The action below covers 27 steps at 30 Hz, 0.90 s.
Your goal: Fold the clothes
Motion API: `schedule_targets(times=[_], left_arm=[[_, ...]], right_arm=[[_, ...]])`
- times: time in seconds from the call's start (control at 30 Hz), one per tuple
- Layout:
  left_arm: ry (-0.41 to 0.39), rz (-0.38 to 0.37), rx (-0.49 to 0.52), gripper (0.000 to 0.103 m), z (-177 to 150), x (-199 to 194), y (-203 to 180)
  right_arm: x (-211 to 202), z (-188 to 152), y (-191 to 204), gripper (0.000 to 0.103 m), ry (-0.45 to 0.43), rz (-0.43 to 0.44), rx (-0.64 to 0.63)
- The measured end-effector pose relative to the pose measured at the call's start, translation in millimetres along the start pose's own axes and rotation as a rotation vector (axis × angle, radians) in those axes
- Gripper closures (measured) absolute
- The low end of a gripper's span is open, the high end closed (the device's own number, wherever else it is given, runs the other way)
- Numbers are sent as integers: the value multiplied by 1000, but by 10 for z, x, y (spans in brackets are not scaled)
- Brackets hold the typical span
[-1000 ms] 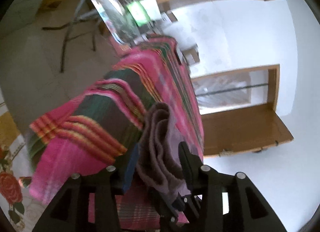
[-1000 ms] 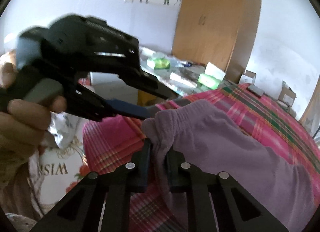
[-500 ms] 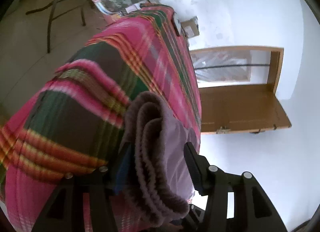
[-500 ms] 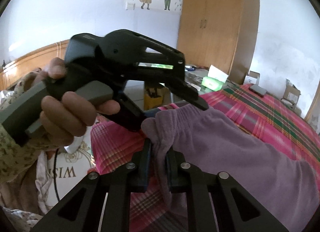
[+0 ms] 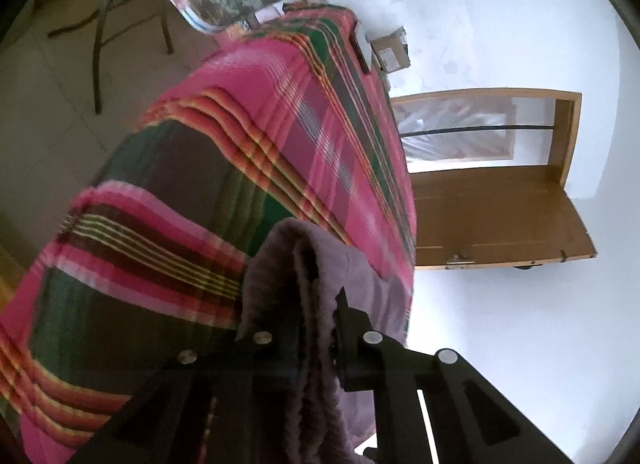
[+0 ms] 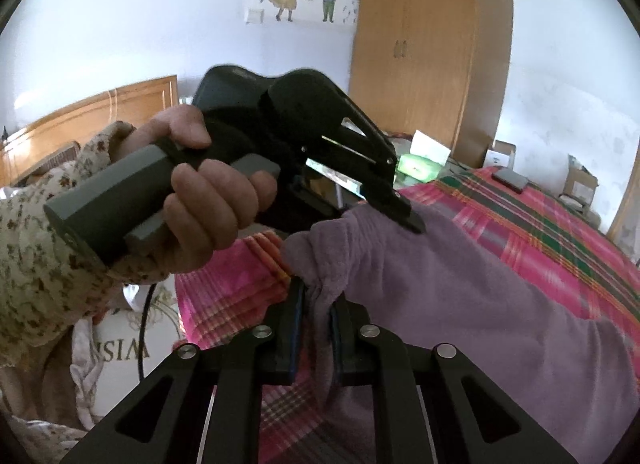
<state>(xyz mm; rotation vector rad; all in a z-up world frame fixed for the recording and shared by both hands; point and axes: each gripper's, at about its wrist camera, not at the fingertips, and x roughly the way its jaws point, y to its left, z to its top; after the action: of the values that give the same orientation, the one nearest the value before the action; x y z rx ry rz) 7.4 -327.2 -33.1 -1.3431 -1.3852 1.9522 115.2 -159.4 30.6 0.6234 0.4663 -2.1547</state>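
Observation:
A soft purple garment (image 6: 460, 304) lies over the pink plaid blanket (image 6: 540, 224) on the bed. My right gripper (image 6: 316, 304) is shut on a bunched edge of it. My left gripper (image 5: 316, 304) is shut on a thick fold of the same garment (image 5: 304, 264), held above the blanket (image 5: 224, 168). In the right wrist view the left gripper (image 6: 384, 204) and the hand holding it sit just above and left of the right one, its fingers clamped on the garment's edge.
A wooden wardrobe (image 6: 428, 56) stands behind the bed. A table with green boxes (image 6: 420, 164) is beside it. A dark phone (image 6: 512, 180) lies on the blanket. An open wooden door (image 5: 492, 208) and tiled floor (image 5: 44, 76) show in the left wrist view.
The left gripper has swung upward and closer to the right one, carrying the garment's fold. The right gripper has kept its hold and barely moved.

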Motion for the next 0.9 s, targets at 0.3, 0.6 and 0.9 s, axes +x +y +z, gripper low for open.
schedule_targets(times=[0.3, 0.6, 0.9], left_arm=[[-32, -1, -28, 91, 68, -126, 197], [-22, 9, -34, 91, 49, -129, 257], [-34, 50, -16, 90, 2, -123, 96]], right_arm=[[224, 131, 166, 93, 52, 26, -32], [343, 100, 177, 93, 82, 31, -42], [326, 61, 162, 93, 75, 30, -23]])
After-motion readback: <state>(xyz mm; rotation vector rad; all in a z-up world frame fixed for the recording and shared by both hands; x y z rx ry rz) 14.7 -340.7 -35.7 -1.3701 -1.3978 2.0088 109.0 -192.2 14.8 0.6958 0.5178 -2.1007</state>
